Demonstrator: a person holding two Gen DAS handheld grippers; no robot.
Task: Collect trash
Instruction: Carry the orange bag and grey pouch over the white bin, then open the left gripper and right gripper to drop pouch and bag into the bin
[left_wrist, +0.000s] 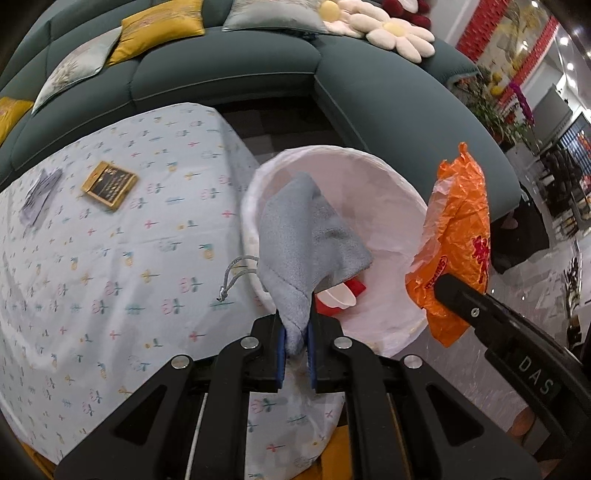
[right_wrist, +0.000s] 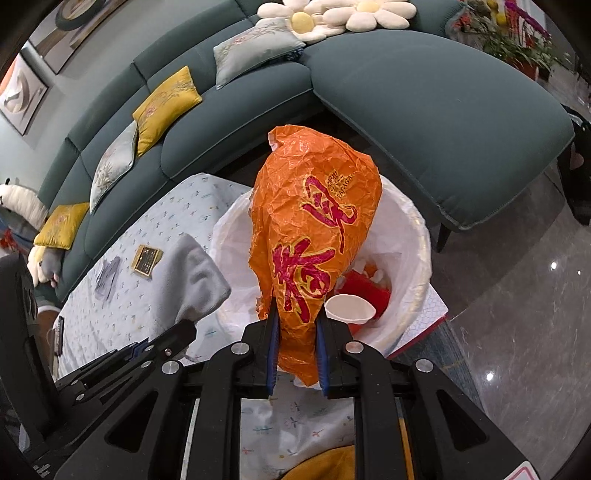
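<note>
My left gripper (left_wrist: 296, 325) is shut on a grey fleece pouch (left_wrist: 306, 236) that hangs over the near rim of a white-lined trash bin (left_wrist: 388, 184). From the right wrist view the pouch (right_wrist: 195, 273) sits left of the bin (right_wrist: 413, 236). My right gripper (right_wrist: 295, 325) is shut on a crumpled orange plastic bag (right_wrist: 314, 229) with red characters, held above the bin's mouth. The left wrist view has that bag (left_wrist: 461, 229) at the bin's right rim, with the right gripper (left_wrist: 443, 291) clamped on it. A white paper cup (right_wrist: 349, 308) and red packaging (right_wrist: 369, 291) lie inside the bin.
A table under a pale patterned cloth (left_wrist: 110, 258) stands left of the bin, bearing a gold-framed dark card (left_wrist: 109, 184), a grey folded item (left_wrist: 37, 195) and a grey cord (left_wrist: 232, 273). A teal sofa (right_wrist: 424, 110) with cushions curves behind. Glossy floor (right_wrist: 517, 314) lies to the right.
</note>
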